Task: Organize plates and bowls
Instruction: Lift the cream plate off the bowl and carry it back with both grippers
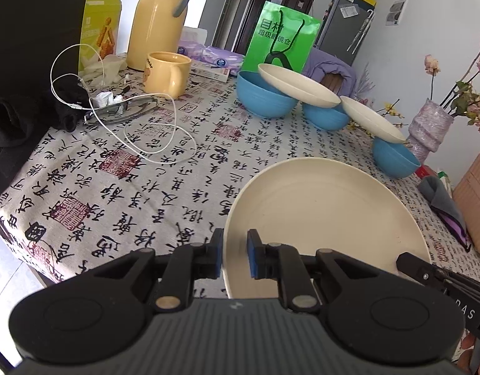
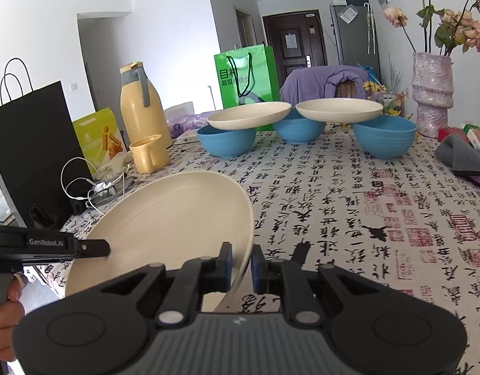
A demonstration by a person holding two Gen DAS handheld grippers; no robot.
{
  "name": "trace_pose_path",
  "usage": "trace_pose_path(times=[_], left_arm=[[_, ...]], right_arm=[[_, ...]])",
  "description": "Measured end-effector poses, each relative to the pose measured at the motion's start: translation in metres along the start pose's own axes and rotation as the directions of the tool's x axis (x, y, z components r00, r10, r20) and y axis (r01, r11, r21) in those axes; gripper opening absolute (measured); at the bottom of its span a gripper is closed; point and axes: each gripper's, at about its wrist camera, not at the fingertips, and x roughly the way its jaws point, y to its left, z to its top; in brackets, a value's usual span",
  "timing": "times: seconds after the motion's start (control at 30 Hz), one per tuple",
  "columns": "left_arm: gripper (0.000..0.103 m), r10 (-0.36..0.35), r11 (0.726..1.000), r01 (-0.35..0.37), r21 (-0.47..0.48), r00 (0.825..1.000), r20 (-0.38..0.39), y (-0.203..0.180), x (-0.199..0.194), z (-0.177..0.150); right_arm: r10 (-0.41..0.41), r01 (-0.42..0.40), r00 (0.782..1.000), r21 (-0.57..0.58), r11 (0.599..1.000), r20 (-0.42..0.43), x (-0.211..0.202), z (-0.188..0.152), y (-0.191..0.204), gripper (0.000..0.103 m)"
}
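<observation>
A cream plate [image 1: 321, 218] is held above the near part of the table between both grippers. My left gripper [image 1: 235, 257] straddles its left rim, jaws slightly apart around the edge. My right gripper [image 2: 241, 265] straddles its right rim [image 2: 177, 218], which sits between the pads. The plate tilts. At the far side stand three blue bowls [image 2: 226, 140] [image 2: 297, 129] [image 2: 384, 136]. Two cream plates [image 2: 249, 115] [image 2: 339, 110] rest across their rims. They also show in the left wrist view [image 1: 297, 86] [image 1: 372, 118].
The table carries a calligraphy-print cloth [image 2: 349, 206]. On the left are a yellow thermos [image 2: 139, 100], a yellow mug [image 2: 147, 153], a white cable [image 1: 139, 125], glasses and a black bag [image 2: 30, 143]. A green bag [image 2: 249, 75], a vase [image 2: 432, 93] and a grey cloth [image 2: 462, 156] stand further off.
</observation>
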Motion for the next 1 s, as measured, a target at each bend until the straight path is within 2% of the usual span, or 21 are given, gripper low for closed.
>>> trace_pose_path(times=[0.33, 0.63, 0.8, 1.0], left_arm=[[0.015, 0.01, 1.0, -0.011, -0.022, 0.999, -0.038, 0.031, 0.025, 0.016], [0.019, 0.024, 0.999, -0.026, -0.031, 0.998, -0.056, 0.056, 0.041, 0.03], [0.024, 0.033, 0.999, -0.035, -0.03, 0.998, -0.058, 0.065, 0.046, 0.035], [0.024, 0.042, 0.999, -0.044, -0.03, 0.997, -0.059, 0.071, 0.054, 0.037]], right_arm=[[0.01, -0.01, 0.998, -0.005, 1.0, -0.061, 0.043, 0.005, 0.018, 0.013], [0.024, -0.027, 0.994, -0.029, 0.999, -0.105, 0.076, 0.011, 0.039, 0.014], [0.035, -0.039, 0.992, -0.032, 0.999, -0.119, 0.089, 0.013, 0.048, 0.016], [0.04, -0.045, 0.99, -0.032, 0.998, -0.132, 0.102, 0.013, 0.055, 0.016]])
